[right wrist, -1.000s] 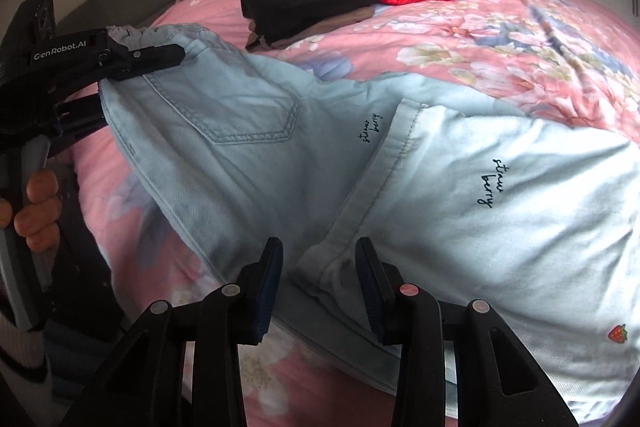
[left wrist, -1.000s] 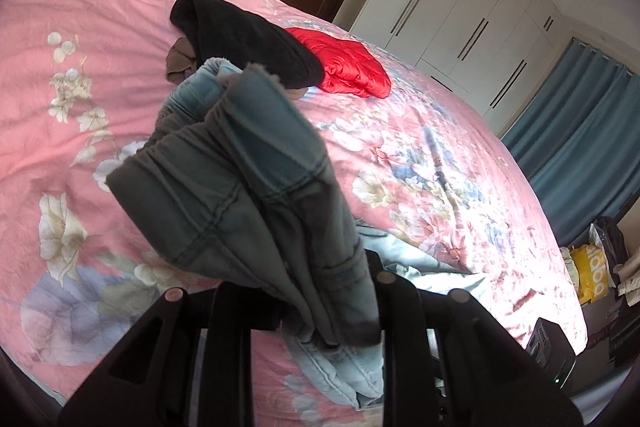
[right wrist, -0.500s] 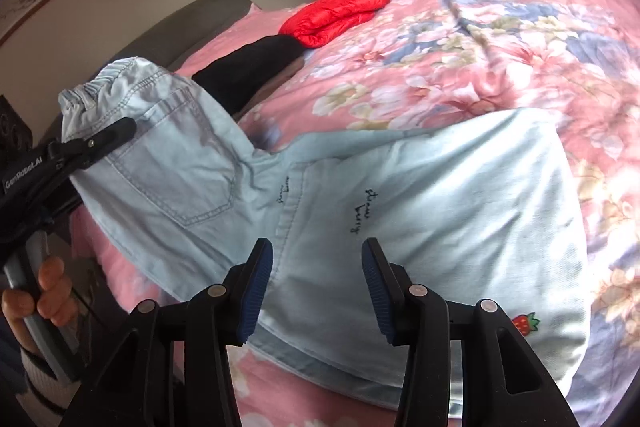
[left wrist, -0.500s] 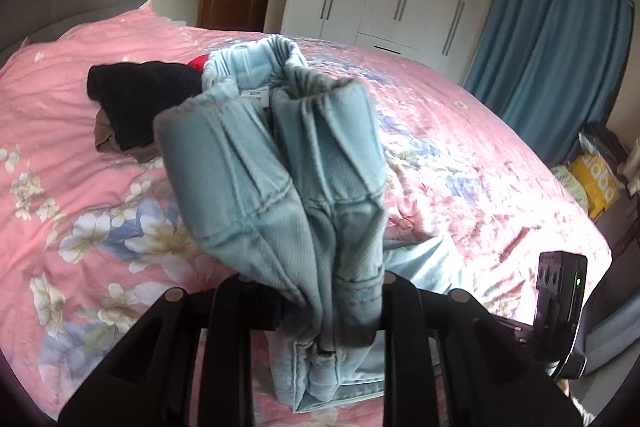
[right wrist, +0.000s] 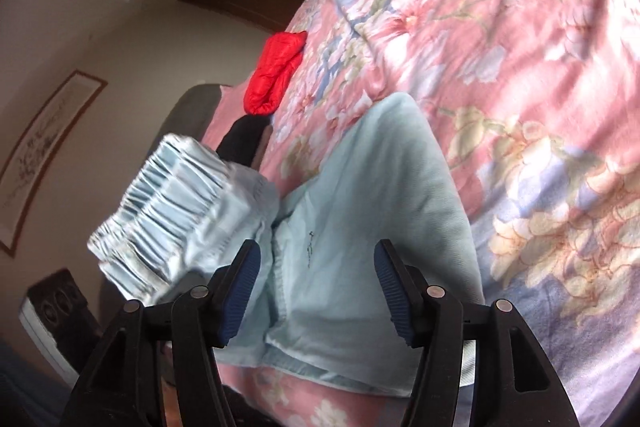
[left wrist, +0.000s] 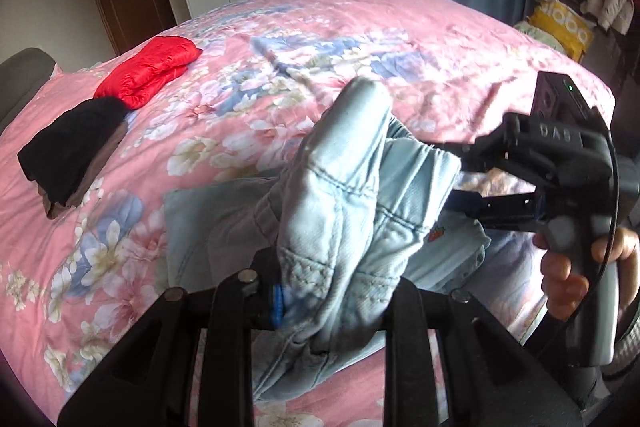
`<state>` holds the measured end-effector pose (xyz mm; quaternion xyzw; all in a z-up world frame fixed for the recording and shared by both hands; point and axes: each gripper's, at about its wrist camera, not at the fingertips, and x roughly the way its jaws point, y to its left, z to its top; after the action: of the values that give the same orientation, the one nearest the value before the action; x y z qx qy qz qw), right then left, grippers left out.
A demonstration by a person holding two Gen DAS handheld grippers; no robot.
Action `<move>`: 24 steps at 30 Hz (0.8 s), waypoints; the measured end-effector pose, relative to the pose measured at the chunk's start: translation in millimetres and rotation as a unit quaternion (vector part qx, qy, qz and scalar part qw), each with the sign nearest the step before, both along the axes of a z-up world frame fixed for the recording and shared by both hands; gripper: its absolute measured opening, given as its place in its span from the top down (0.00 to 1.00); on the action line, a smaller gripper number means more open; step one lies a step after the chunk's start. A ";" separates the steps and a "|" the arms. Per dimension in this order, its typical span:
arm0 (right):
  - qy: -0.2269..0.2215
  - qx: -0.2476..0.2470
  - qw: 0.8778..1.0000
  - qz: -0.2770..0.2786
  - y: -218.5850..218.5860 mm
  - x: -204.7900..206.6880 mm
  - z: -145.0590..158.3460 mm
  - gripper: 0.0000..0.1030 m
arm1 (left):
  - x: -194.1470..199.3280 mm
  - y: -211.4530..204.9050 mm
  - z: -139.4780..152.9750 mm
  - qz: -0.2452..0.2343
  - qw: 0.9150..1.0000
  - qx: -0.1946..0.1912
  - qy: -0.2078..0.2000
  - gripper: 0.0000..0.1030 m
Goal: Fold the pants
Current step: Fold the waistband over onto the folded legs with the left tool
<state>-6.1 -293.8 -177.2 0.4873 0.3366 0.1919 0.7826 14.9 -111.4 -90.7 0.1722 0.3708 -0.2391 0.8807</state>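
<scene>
Left wrist view: the left gripper (left wrist: 332,301) is closed tight on a bunch of the light blue pants (left wrist: 360,211). The cloth fills the gap between its 2 fingers and sticks up in front of the camera. The rest of the pants hang down onto the pink flowered bed (left wrist: 360,39). On the far right, the right gripper (left wrist: 452,171) reaches in sideways, held by a hand (left wrist: 576,271). Its tips are at the gathered edge of the pants, but I cannot tell from here if they touch. A red jacket (left wrist: 150,71) and a black folded cloth (left wrist: 72,151) lie on the bed, well apart from the pants.

Right wrist view: the right gripper (right wrist: 318,291) is wide open, with nothing between its 2 blue pads (right wrist: 390,291). The pants (right wrist: 380,207) lie flat on the bed (right wrist: 520,67) under it. The stretchy waistband (right wrist: 168,215) is lifted up on the left, just beside the left pad. The red jacket (right wrist: 276,71) sits far up the bed.
</scene>
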 end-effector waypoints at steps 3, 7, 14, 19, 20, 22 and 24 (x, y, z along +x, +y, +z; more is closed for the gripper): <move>0.010 0.087 0.996 -0.024 -15.7 -1.8 -18.4 0.42 | -2.4 -6.8 -13.0 -0.018 1.000 0.022 0.001 0.73; 0.015 0.130 0.991 -0.018 -18.5 1.4 -22.5 0.38 | -3.4 -12.8 -26.1 -0.021 0.999 0.040 0.024 0.45; 0.050 0.073 0.996 -0.001 -6.1 5.4 -8.5 0.32 | 2.9 -2.3 -34.7 0.008 0.998 0.008 0.059 0.25; 0.079 0.020 0.997 0.018 5.3 16.0 3.5 0.31 | -11.9 15.0 -31.7 -0.001 0.998 -0.007 0.058 0.12; 0.086 0.010 0.996 0.026 7.8 19.3 6.0 0.31 | -14.4 20.0 -31.5 -0.001 0.998 -0.011 0.061 0.12; 0.093 -0.008 0.995 0.042 11.6 24.2 9.5 0.31 | -20.9 32.3 -29.0 0.001 0.997 -0.027 0.067 0.12; 0.087 -0.025 0.994 0.062 16.9 28.0 12.4 0.32 | -25.6 45.5 -25.1 0.003 0.996 -0.044 0.072 0.12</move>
<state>21.9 -277.0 -164.7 0.4605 0.4382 0.1885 0.7486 -10.7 -65.9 -115.8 0.1139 0.4229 -0.2641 0.8593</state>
